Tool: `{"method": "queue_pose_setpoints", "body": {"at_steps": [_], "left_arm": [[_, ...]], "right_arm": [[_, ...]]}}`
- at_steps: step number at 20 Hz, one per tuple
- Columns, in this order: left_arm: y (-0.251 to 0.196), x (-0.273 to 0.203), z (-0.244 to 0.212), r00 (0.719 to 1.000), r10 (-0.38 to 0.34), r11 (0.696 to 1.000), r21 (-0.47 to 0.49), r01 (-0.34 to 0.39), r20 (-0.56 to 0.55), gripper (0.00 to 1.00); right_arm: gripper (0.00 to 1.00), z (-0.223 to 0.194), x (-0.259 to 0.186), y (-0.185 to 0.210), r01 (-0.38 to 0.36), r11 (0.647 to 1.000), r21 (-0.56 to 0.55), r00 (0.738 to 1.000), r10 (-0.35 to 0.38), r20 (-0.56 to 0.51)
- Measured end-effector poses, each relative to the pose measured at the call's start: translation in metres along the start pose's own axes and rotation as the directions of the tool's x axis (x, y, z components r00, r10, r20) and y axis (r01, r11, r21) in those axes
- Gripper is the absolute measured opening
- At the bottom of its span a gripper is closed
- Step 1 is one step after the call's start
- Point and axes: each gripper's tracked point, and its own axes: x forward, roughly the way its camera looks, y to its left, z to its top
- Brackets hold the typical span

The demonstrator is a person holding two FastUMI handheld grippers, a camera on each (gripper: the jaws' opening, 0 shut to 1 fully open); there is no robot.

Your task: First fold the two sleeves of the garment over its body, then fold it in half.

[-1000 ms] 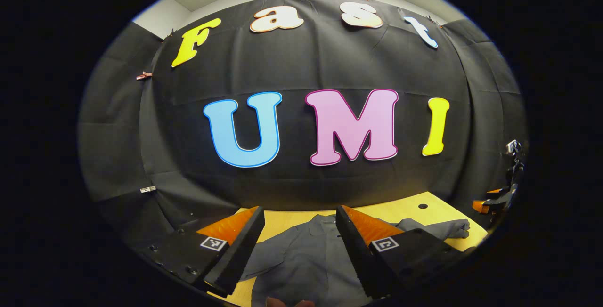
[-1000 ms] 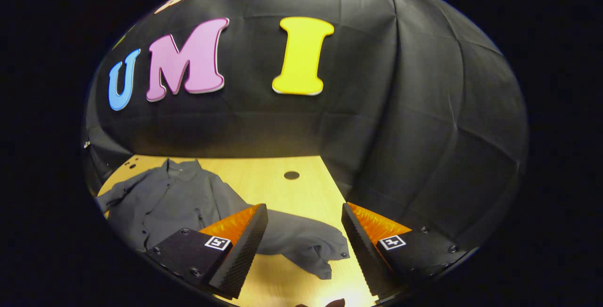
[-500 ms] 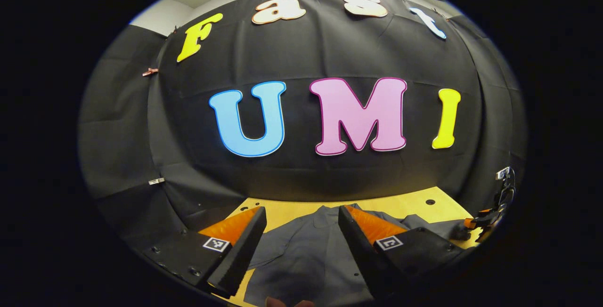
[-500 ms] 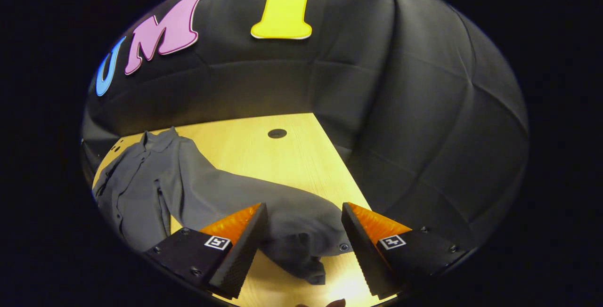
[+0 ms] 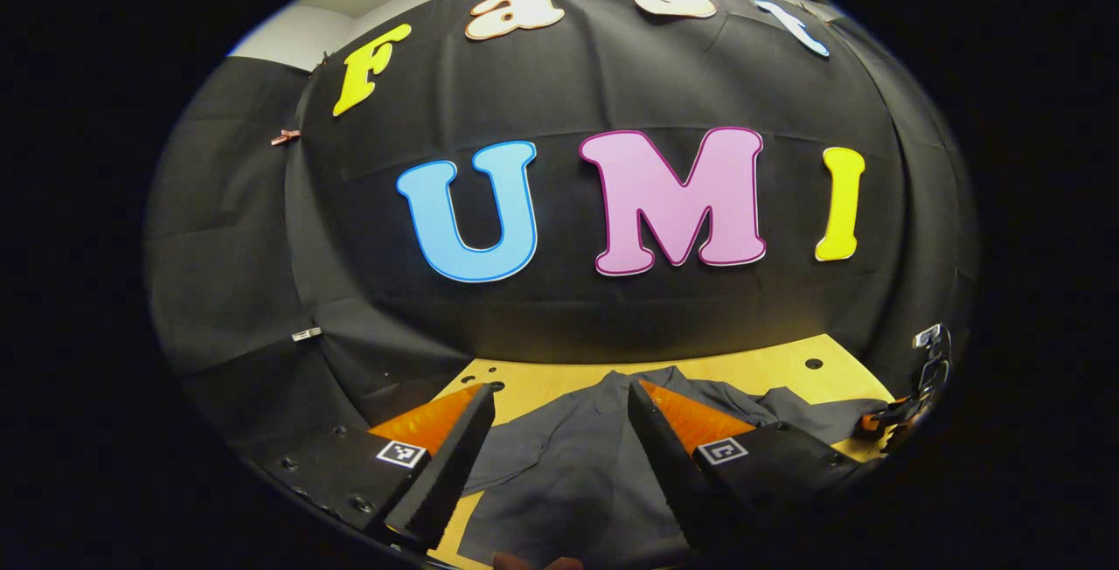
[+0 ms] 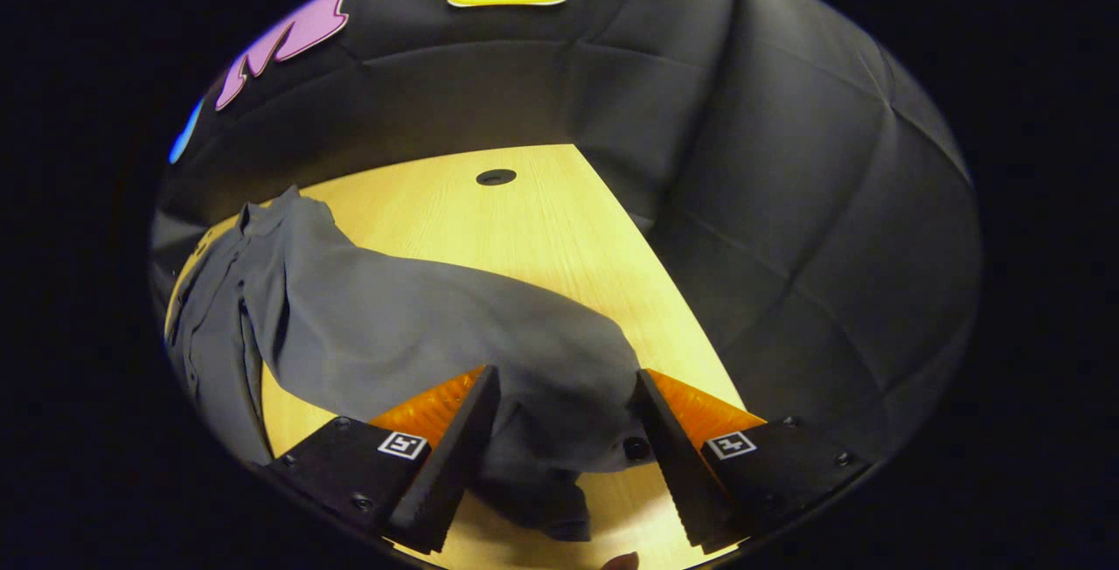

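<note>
1. A grey shirt (image 6: 385, 325) lies spread on the light wooden table (image 6: 542, 229); all places below are given relative to this shirt.
2. In the right gripper view the right gripper (image 6: 559, 430) is low over the cuff end of one sleeve (image 6: 559, 378). Its two fingers stand wide apart, one on each side of the cuff, and they do not press on the cloth.
3. This sleeve stretches out from the body of the shirt towards the right gripper, and a dark button (image 6: 635, 447) shows on the cuff, just beside the finger (image 6: 677, 465) on the right of that view.
4. The collar (image 6: 262, 207) is at the far end of the shirt, near the black cloth wall (image 6: 787, 203).
5. A round hole (image 6: 496, 177) in the table is beyond the sleeve, well apart from the shirt.
6. In the left gripper view the left gripper (image 5: 559, 456) is above the body of the shirt (image 5: 568, 474), with its fingers spread and nothing between them. If it touches the cloth, I cannot tell.
7. In the same view the other gripper (image 5: 892, 421) is far off, at the end of the sleeve (image 5: 813, 413).
8. No container is on the table.
</note>
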Motion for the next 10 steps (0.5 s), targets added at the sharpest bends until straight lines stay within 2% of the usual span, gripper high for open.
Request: {"method": "queue_pose_setpoints", "body": {"at_steps": [1,4,6,7,10], "left_arm": [[0.002,-0.002,-0.001,1.0,0.003,1.0,-0.002,-0.003,-0.004,0.97],[0.009,-0.006,-0.005,1.0,0.004,1.0,-0.015,-0.004,-0.001,0.97],[0.016,-0.007,-0.005,1.0,0.001,1.0,-0.023,-0.001,0.006,0.97],[0.019,-0.007,-0.004,1.0,-0.003,1.0,-0.024,0.004,0.012,0.97],[0.034,-0.009,-0.002,0.999,-0.018,1.0,-0.014,0.018,0.034,0.97]], "right_arm": [[0.89,0.001,0.004,0.0,0.008,1.0,0.007,1.0,-0.008,-0.002],[0.27,-0.001,0.006,0.012,-0.027,1.0,-0.005,0.999,0.027,-0.042],[0.0,0.001,0.003,0.019,-0.035,0.999,0.013,0.998,0.035,-0.045],[0.08,0.006,-0.001,0.022,-0.038,0.999,0.029,0.999,0.039,-0.031],[0.08,0.028,-0.03,0.028,-0.036,0.998,0.047,0.998,0.034,0.05]]}}
